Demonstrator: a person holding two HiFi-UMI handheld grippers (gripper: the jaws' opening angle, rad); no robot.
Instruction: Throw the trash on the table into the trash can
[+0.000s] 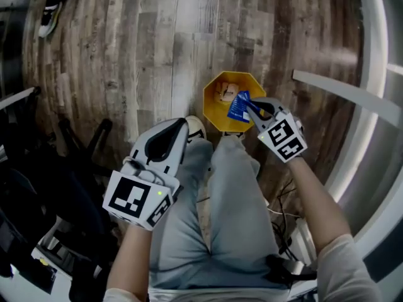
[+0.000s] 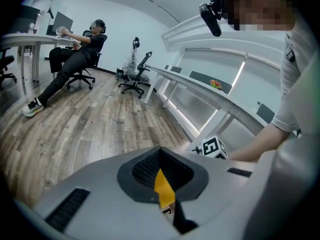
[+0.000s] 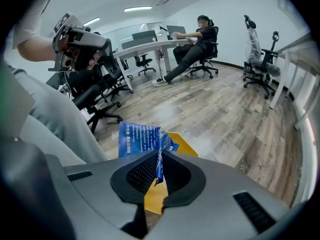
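The person's grey trousers [image 1: 230,219] fill the lower middle of the head view, with a forearm on each side. The left gripper [image 1: 182,126] hangs over the left thigh. Its jaws are pressed together with nothing between them, and its own view shows only a sliver of yellow through the gap behind the pads. The right gripper [image 1: 250,107] points steeply down, its jaws pinching the twisted edge of a blue wrapper [image 1: 238,107].

Below is a floor [image 1: 157,55] of grey-brown wood planks. A long white desk [image 1: 373,74] curves down the right side, black office chairs [image 1: 44,194] crowd the left, and cables [image 1: 283,214] lie beside the person's right leg. A light shoe [image 1: 196,128] rests just left of the bin. The gripper views show a large, bright office, with another person seated [image 3: 197,41] at a white desk farther off and more empty chairs [image 3: 257,59] by the wall.

The yellow eight-sided trash can [image 1: 211,99] stands on the floor just in front of the person's feet. Some pale crumpled rubbish [image 1: 225,94] lies inside it. The wrapper hangs over the bin's opening, near its right rim, clear of the rubbish below.
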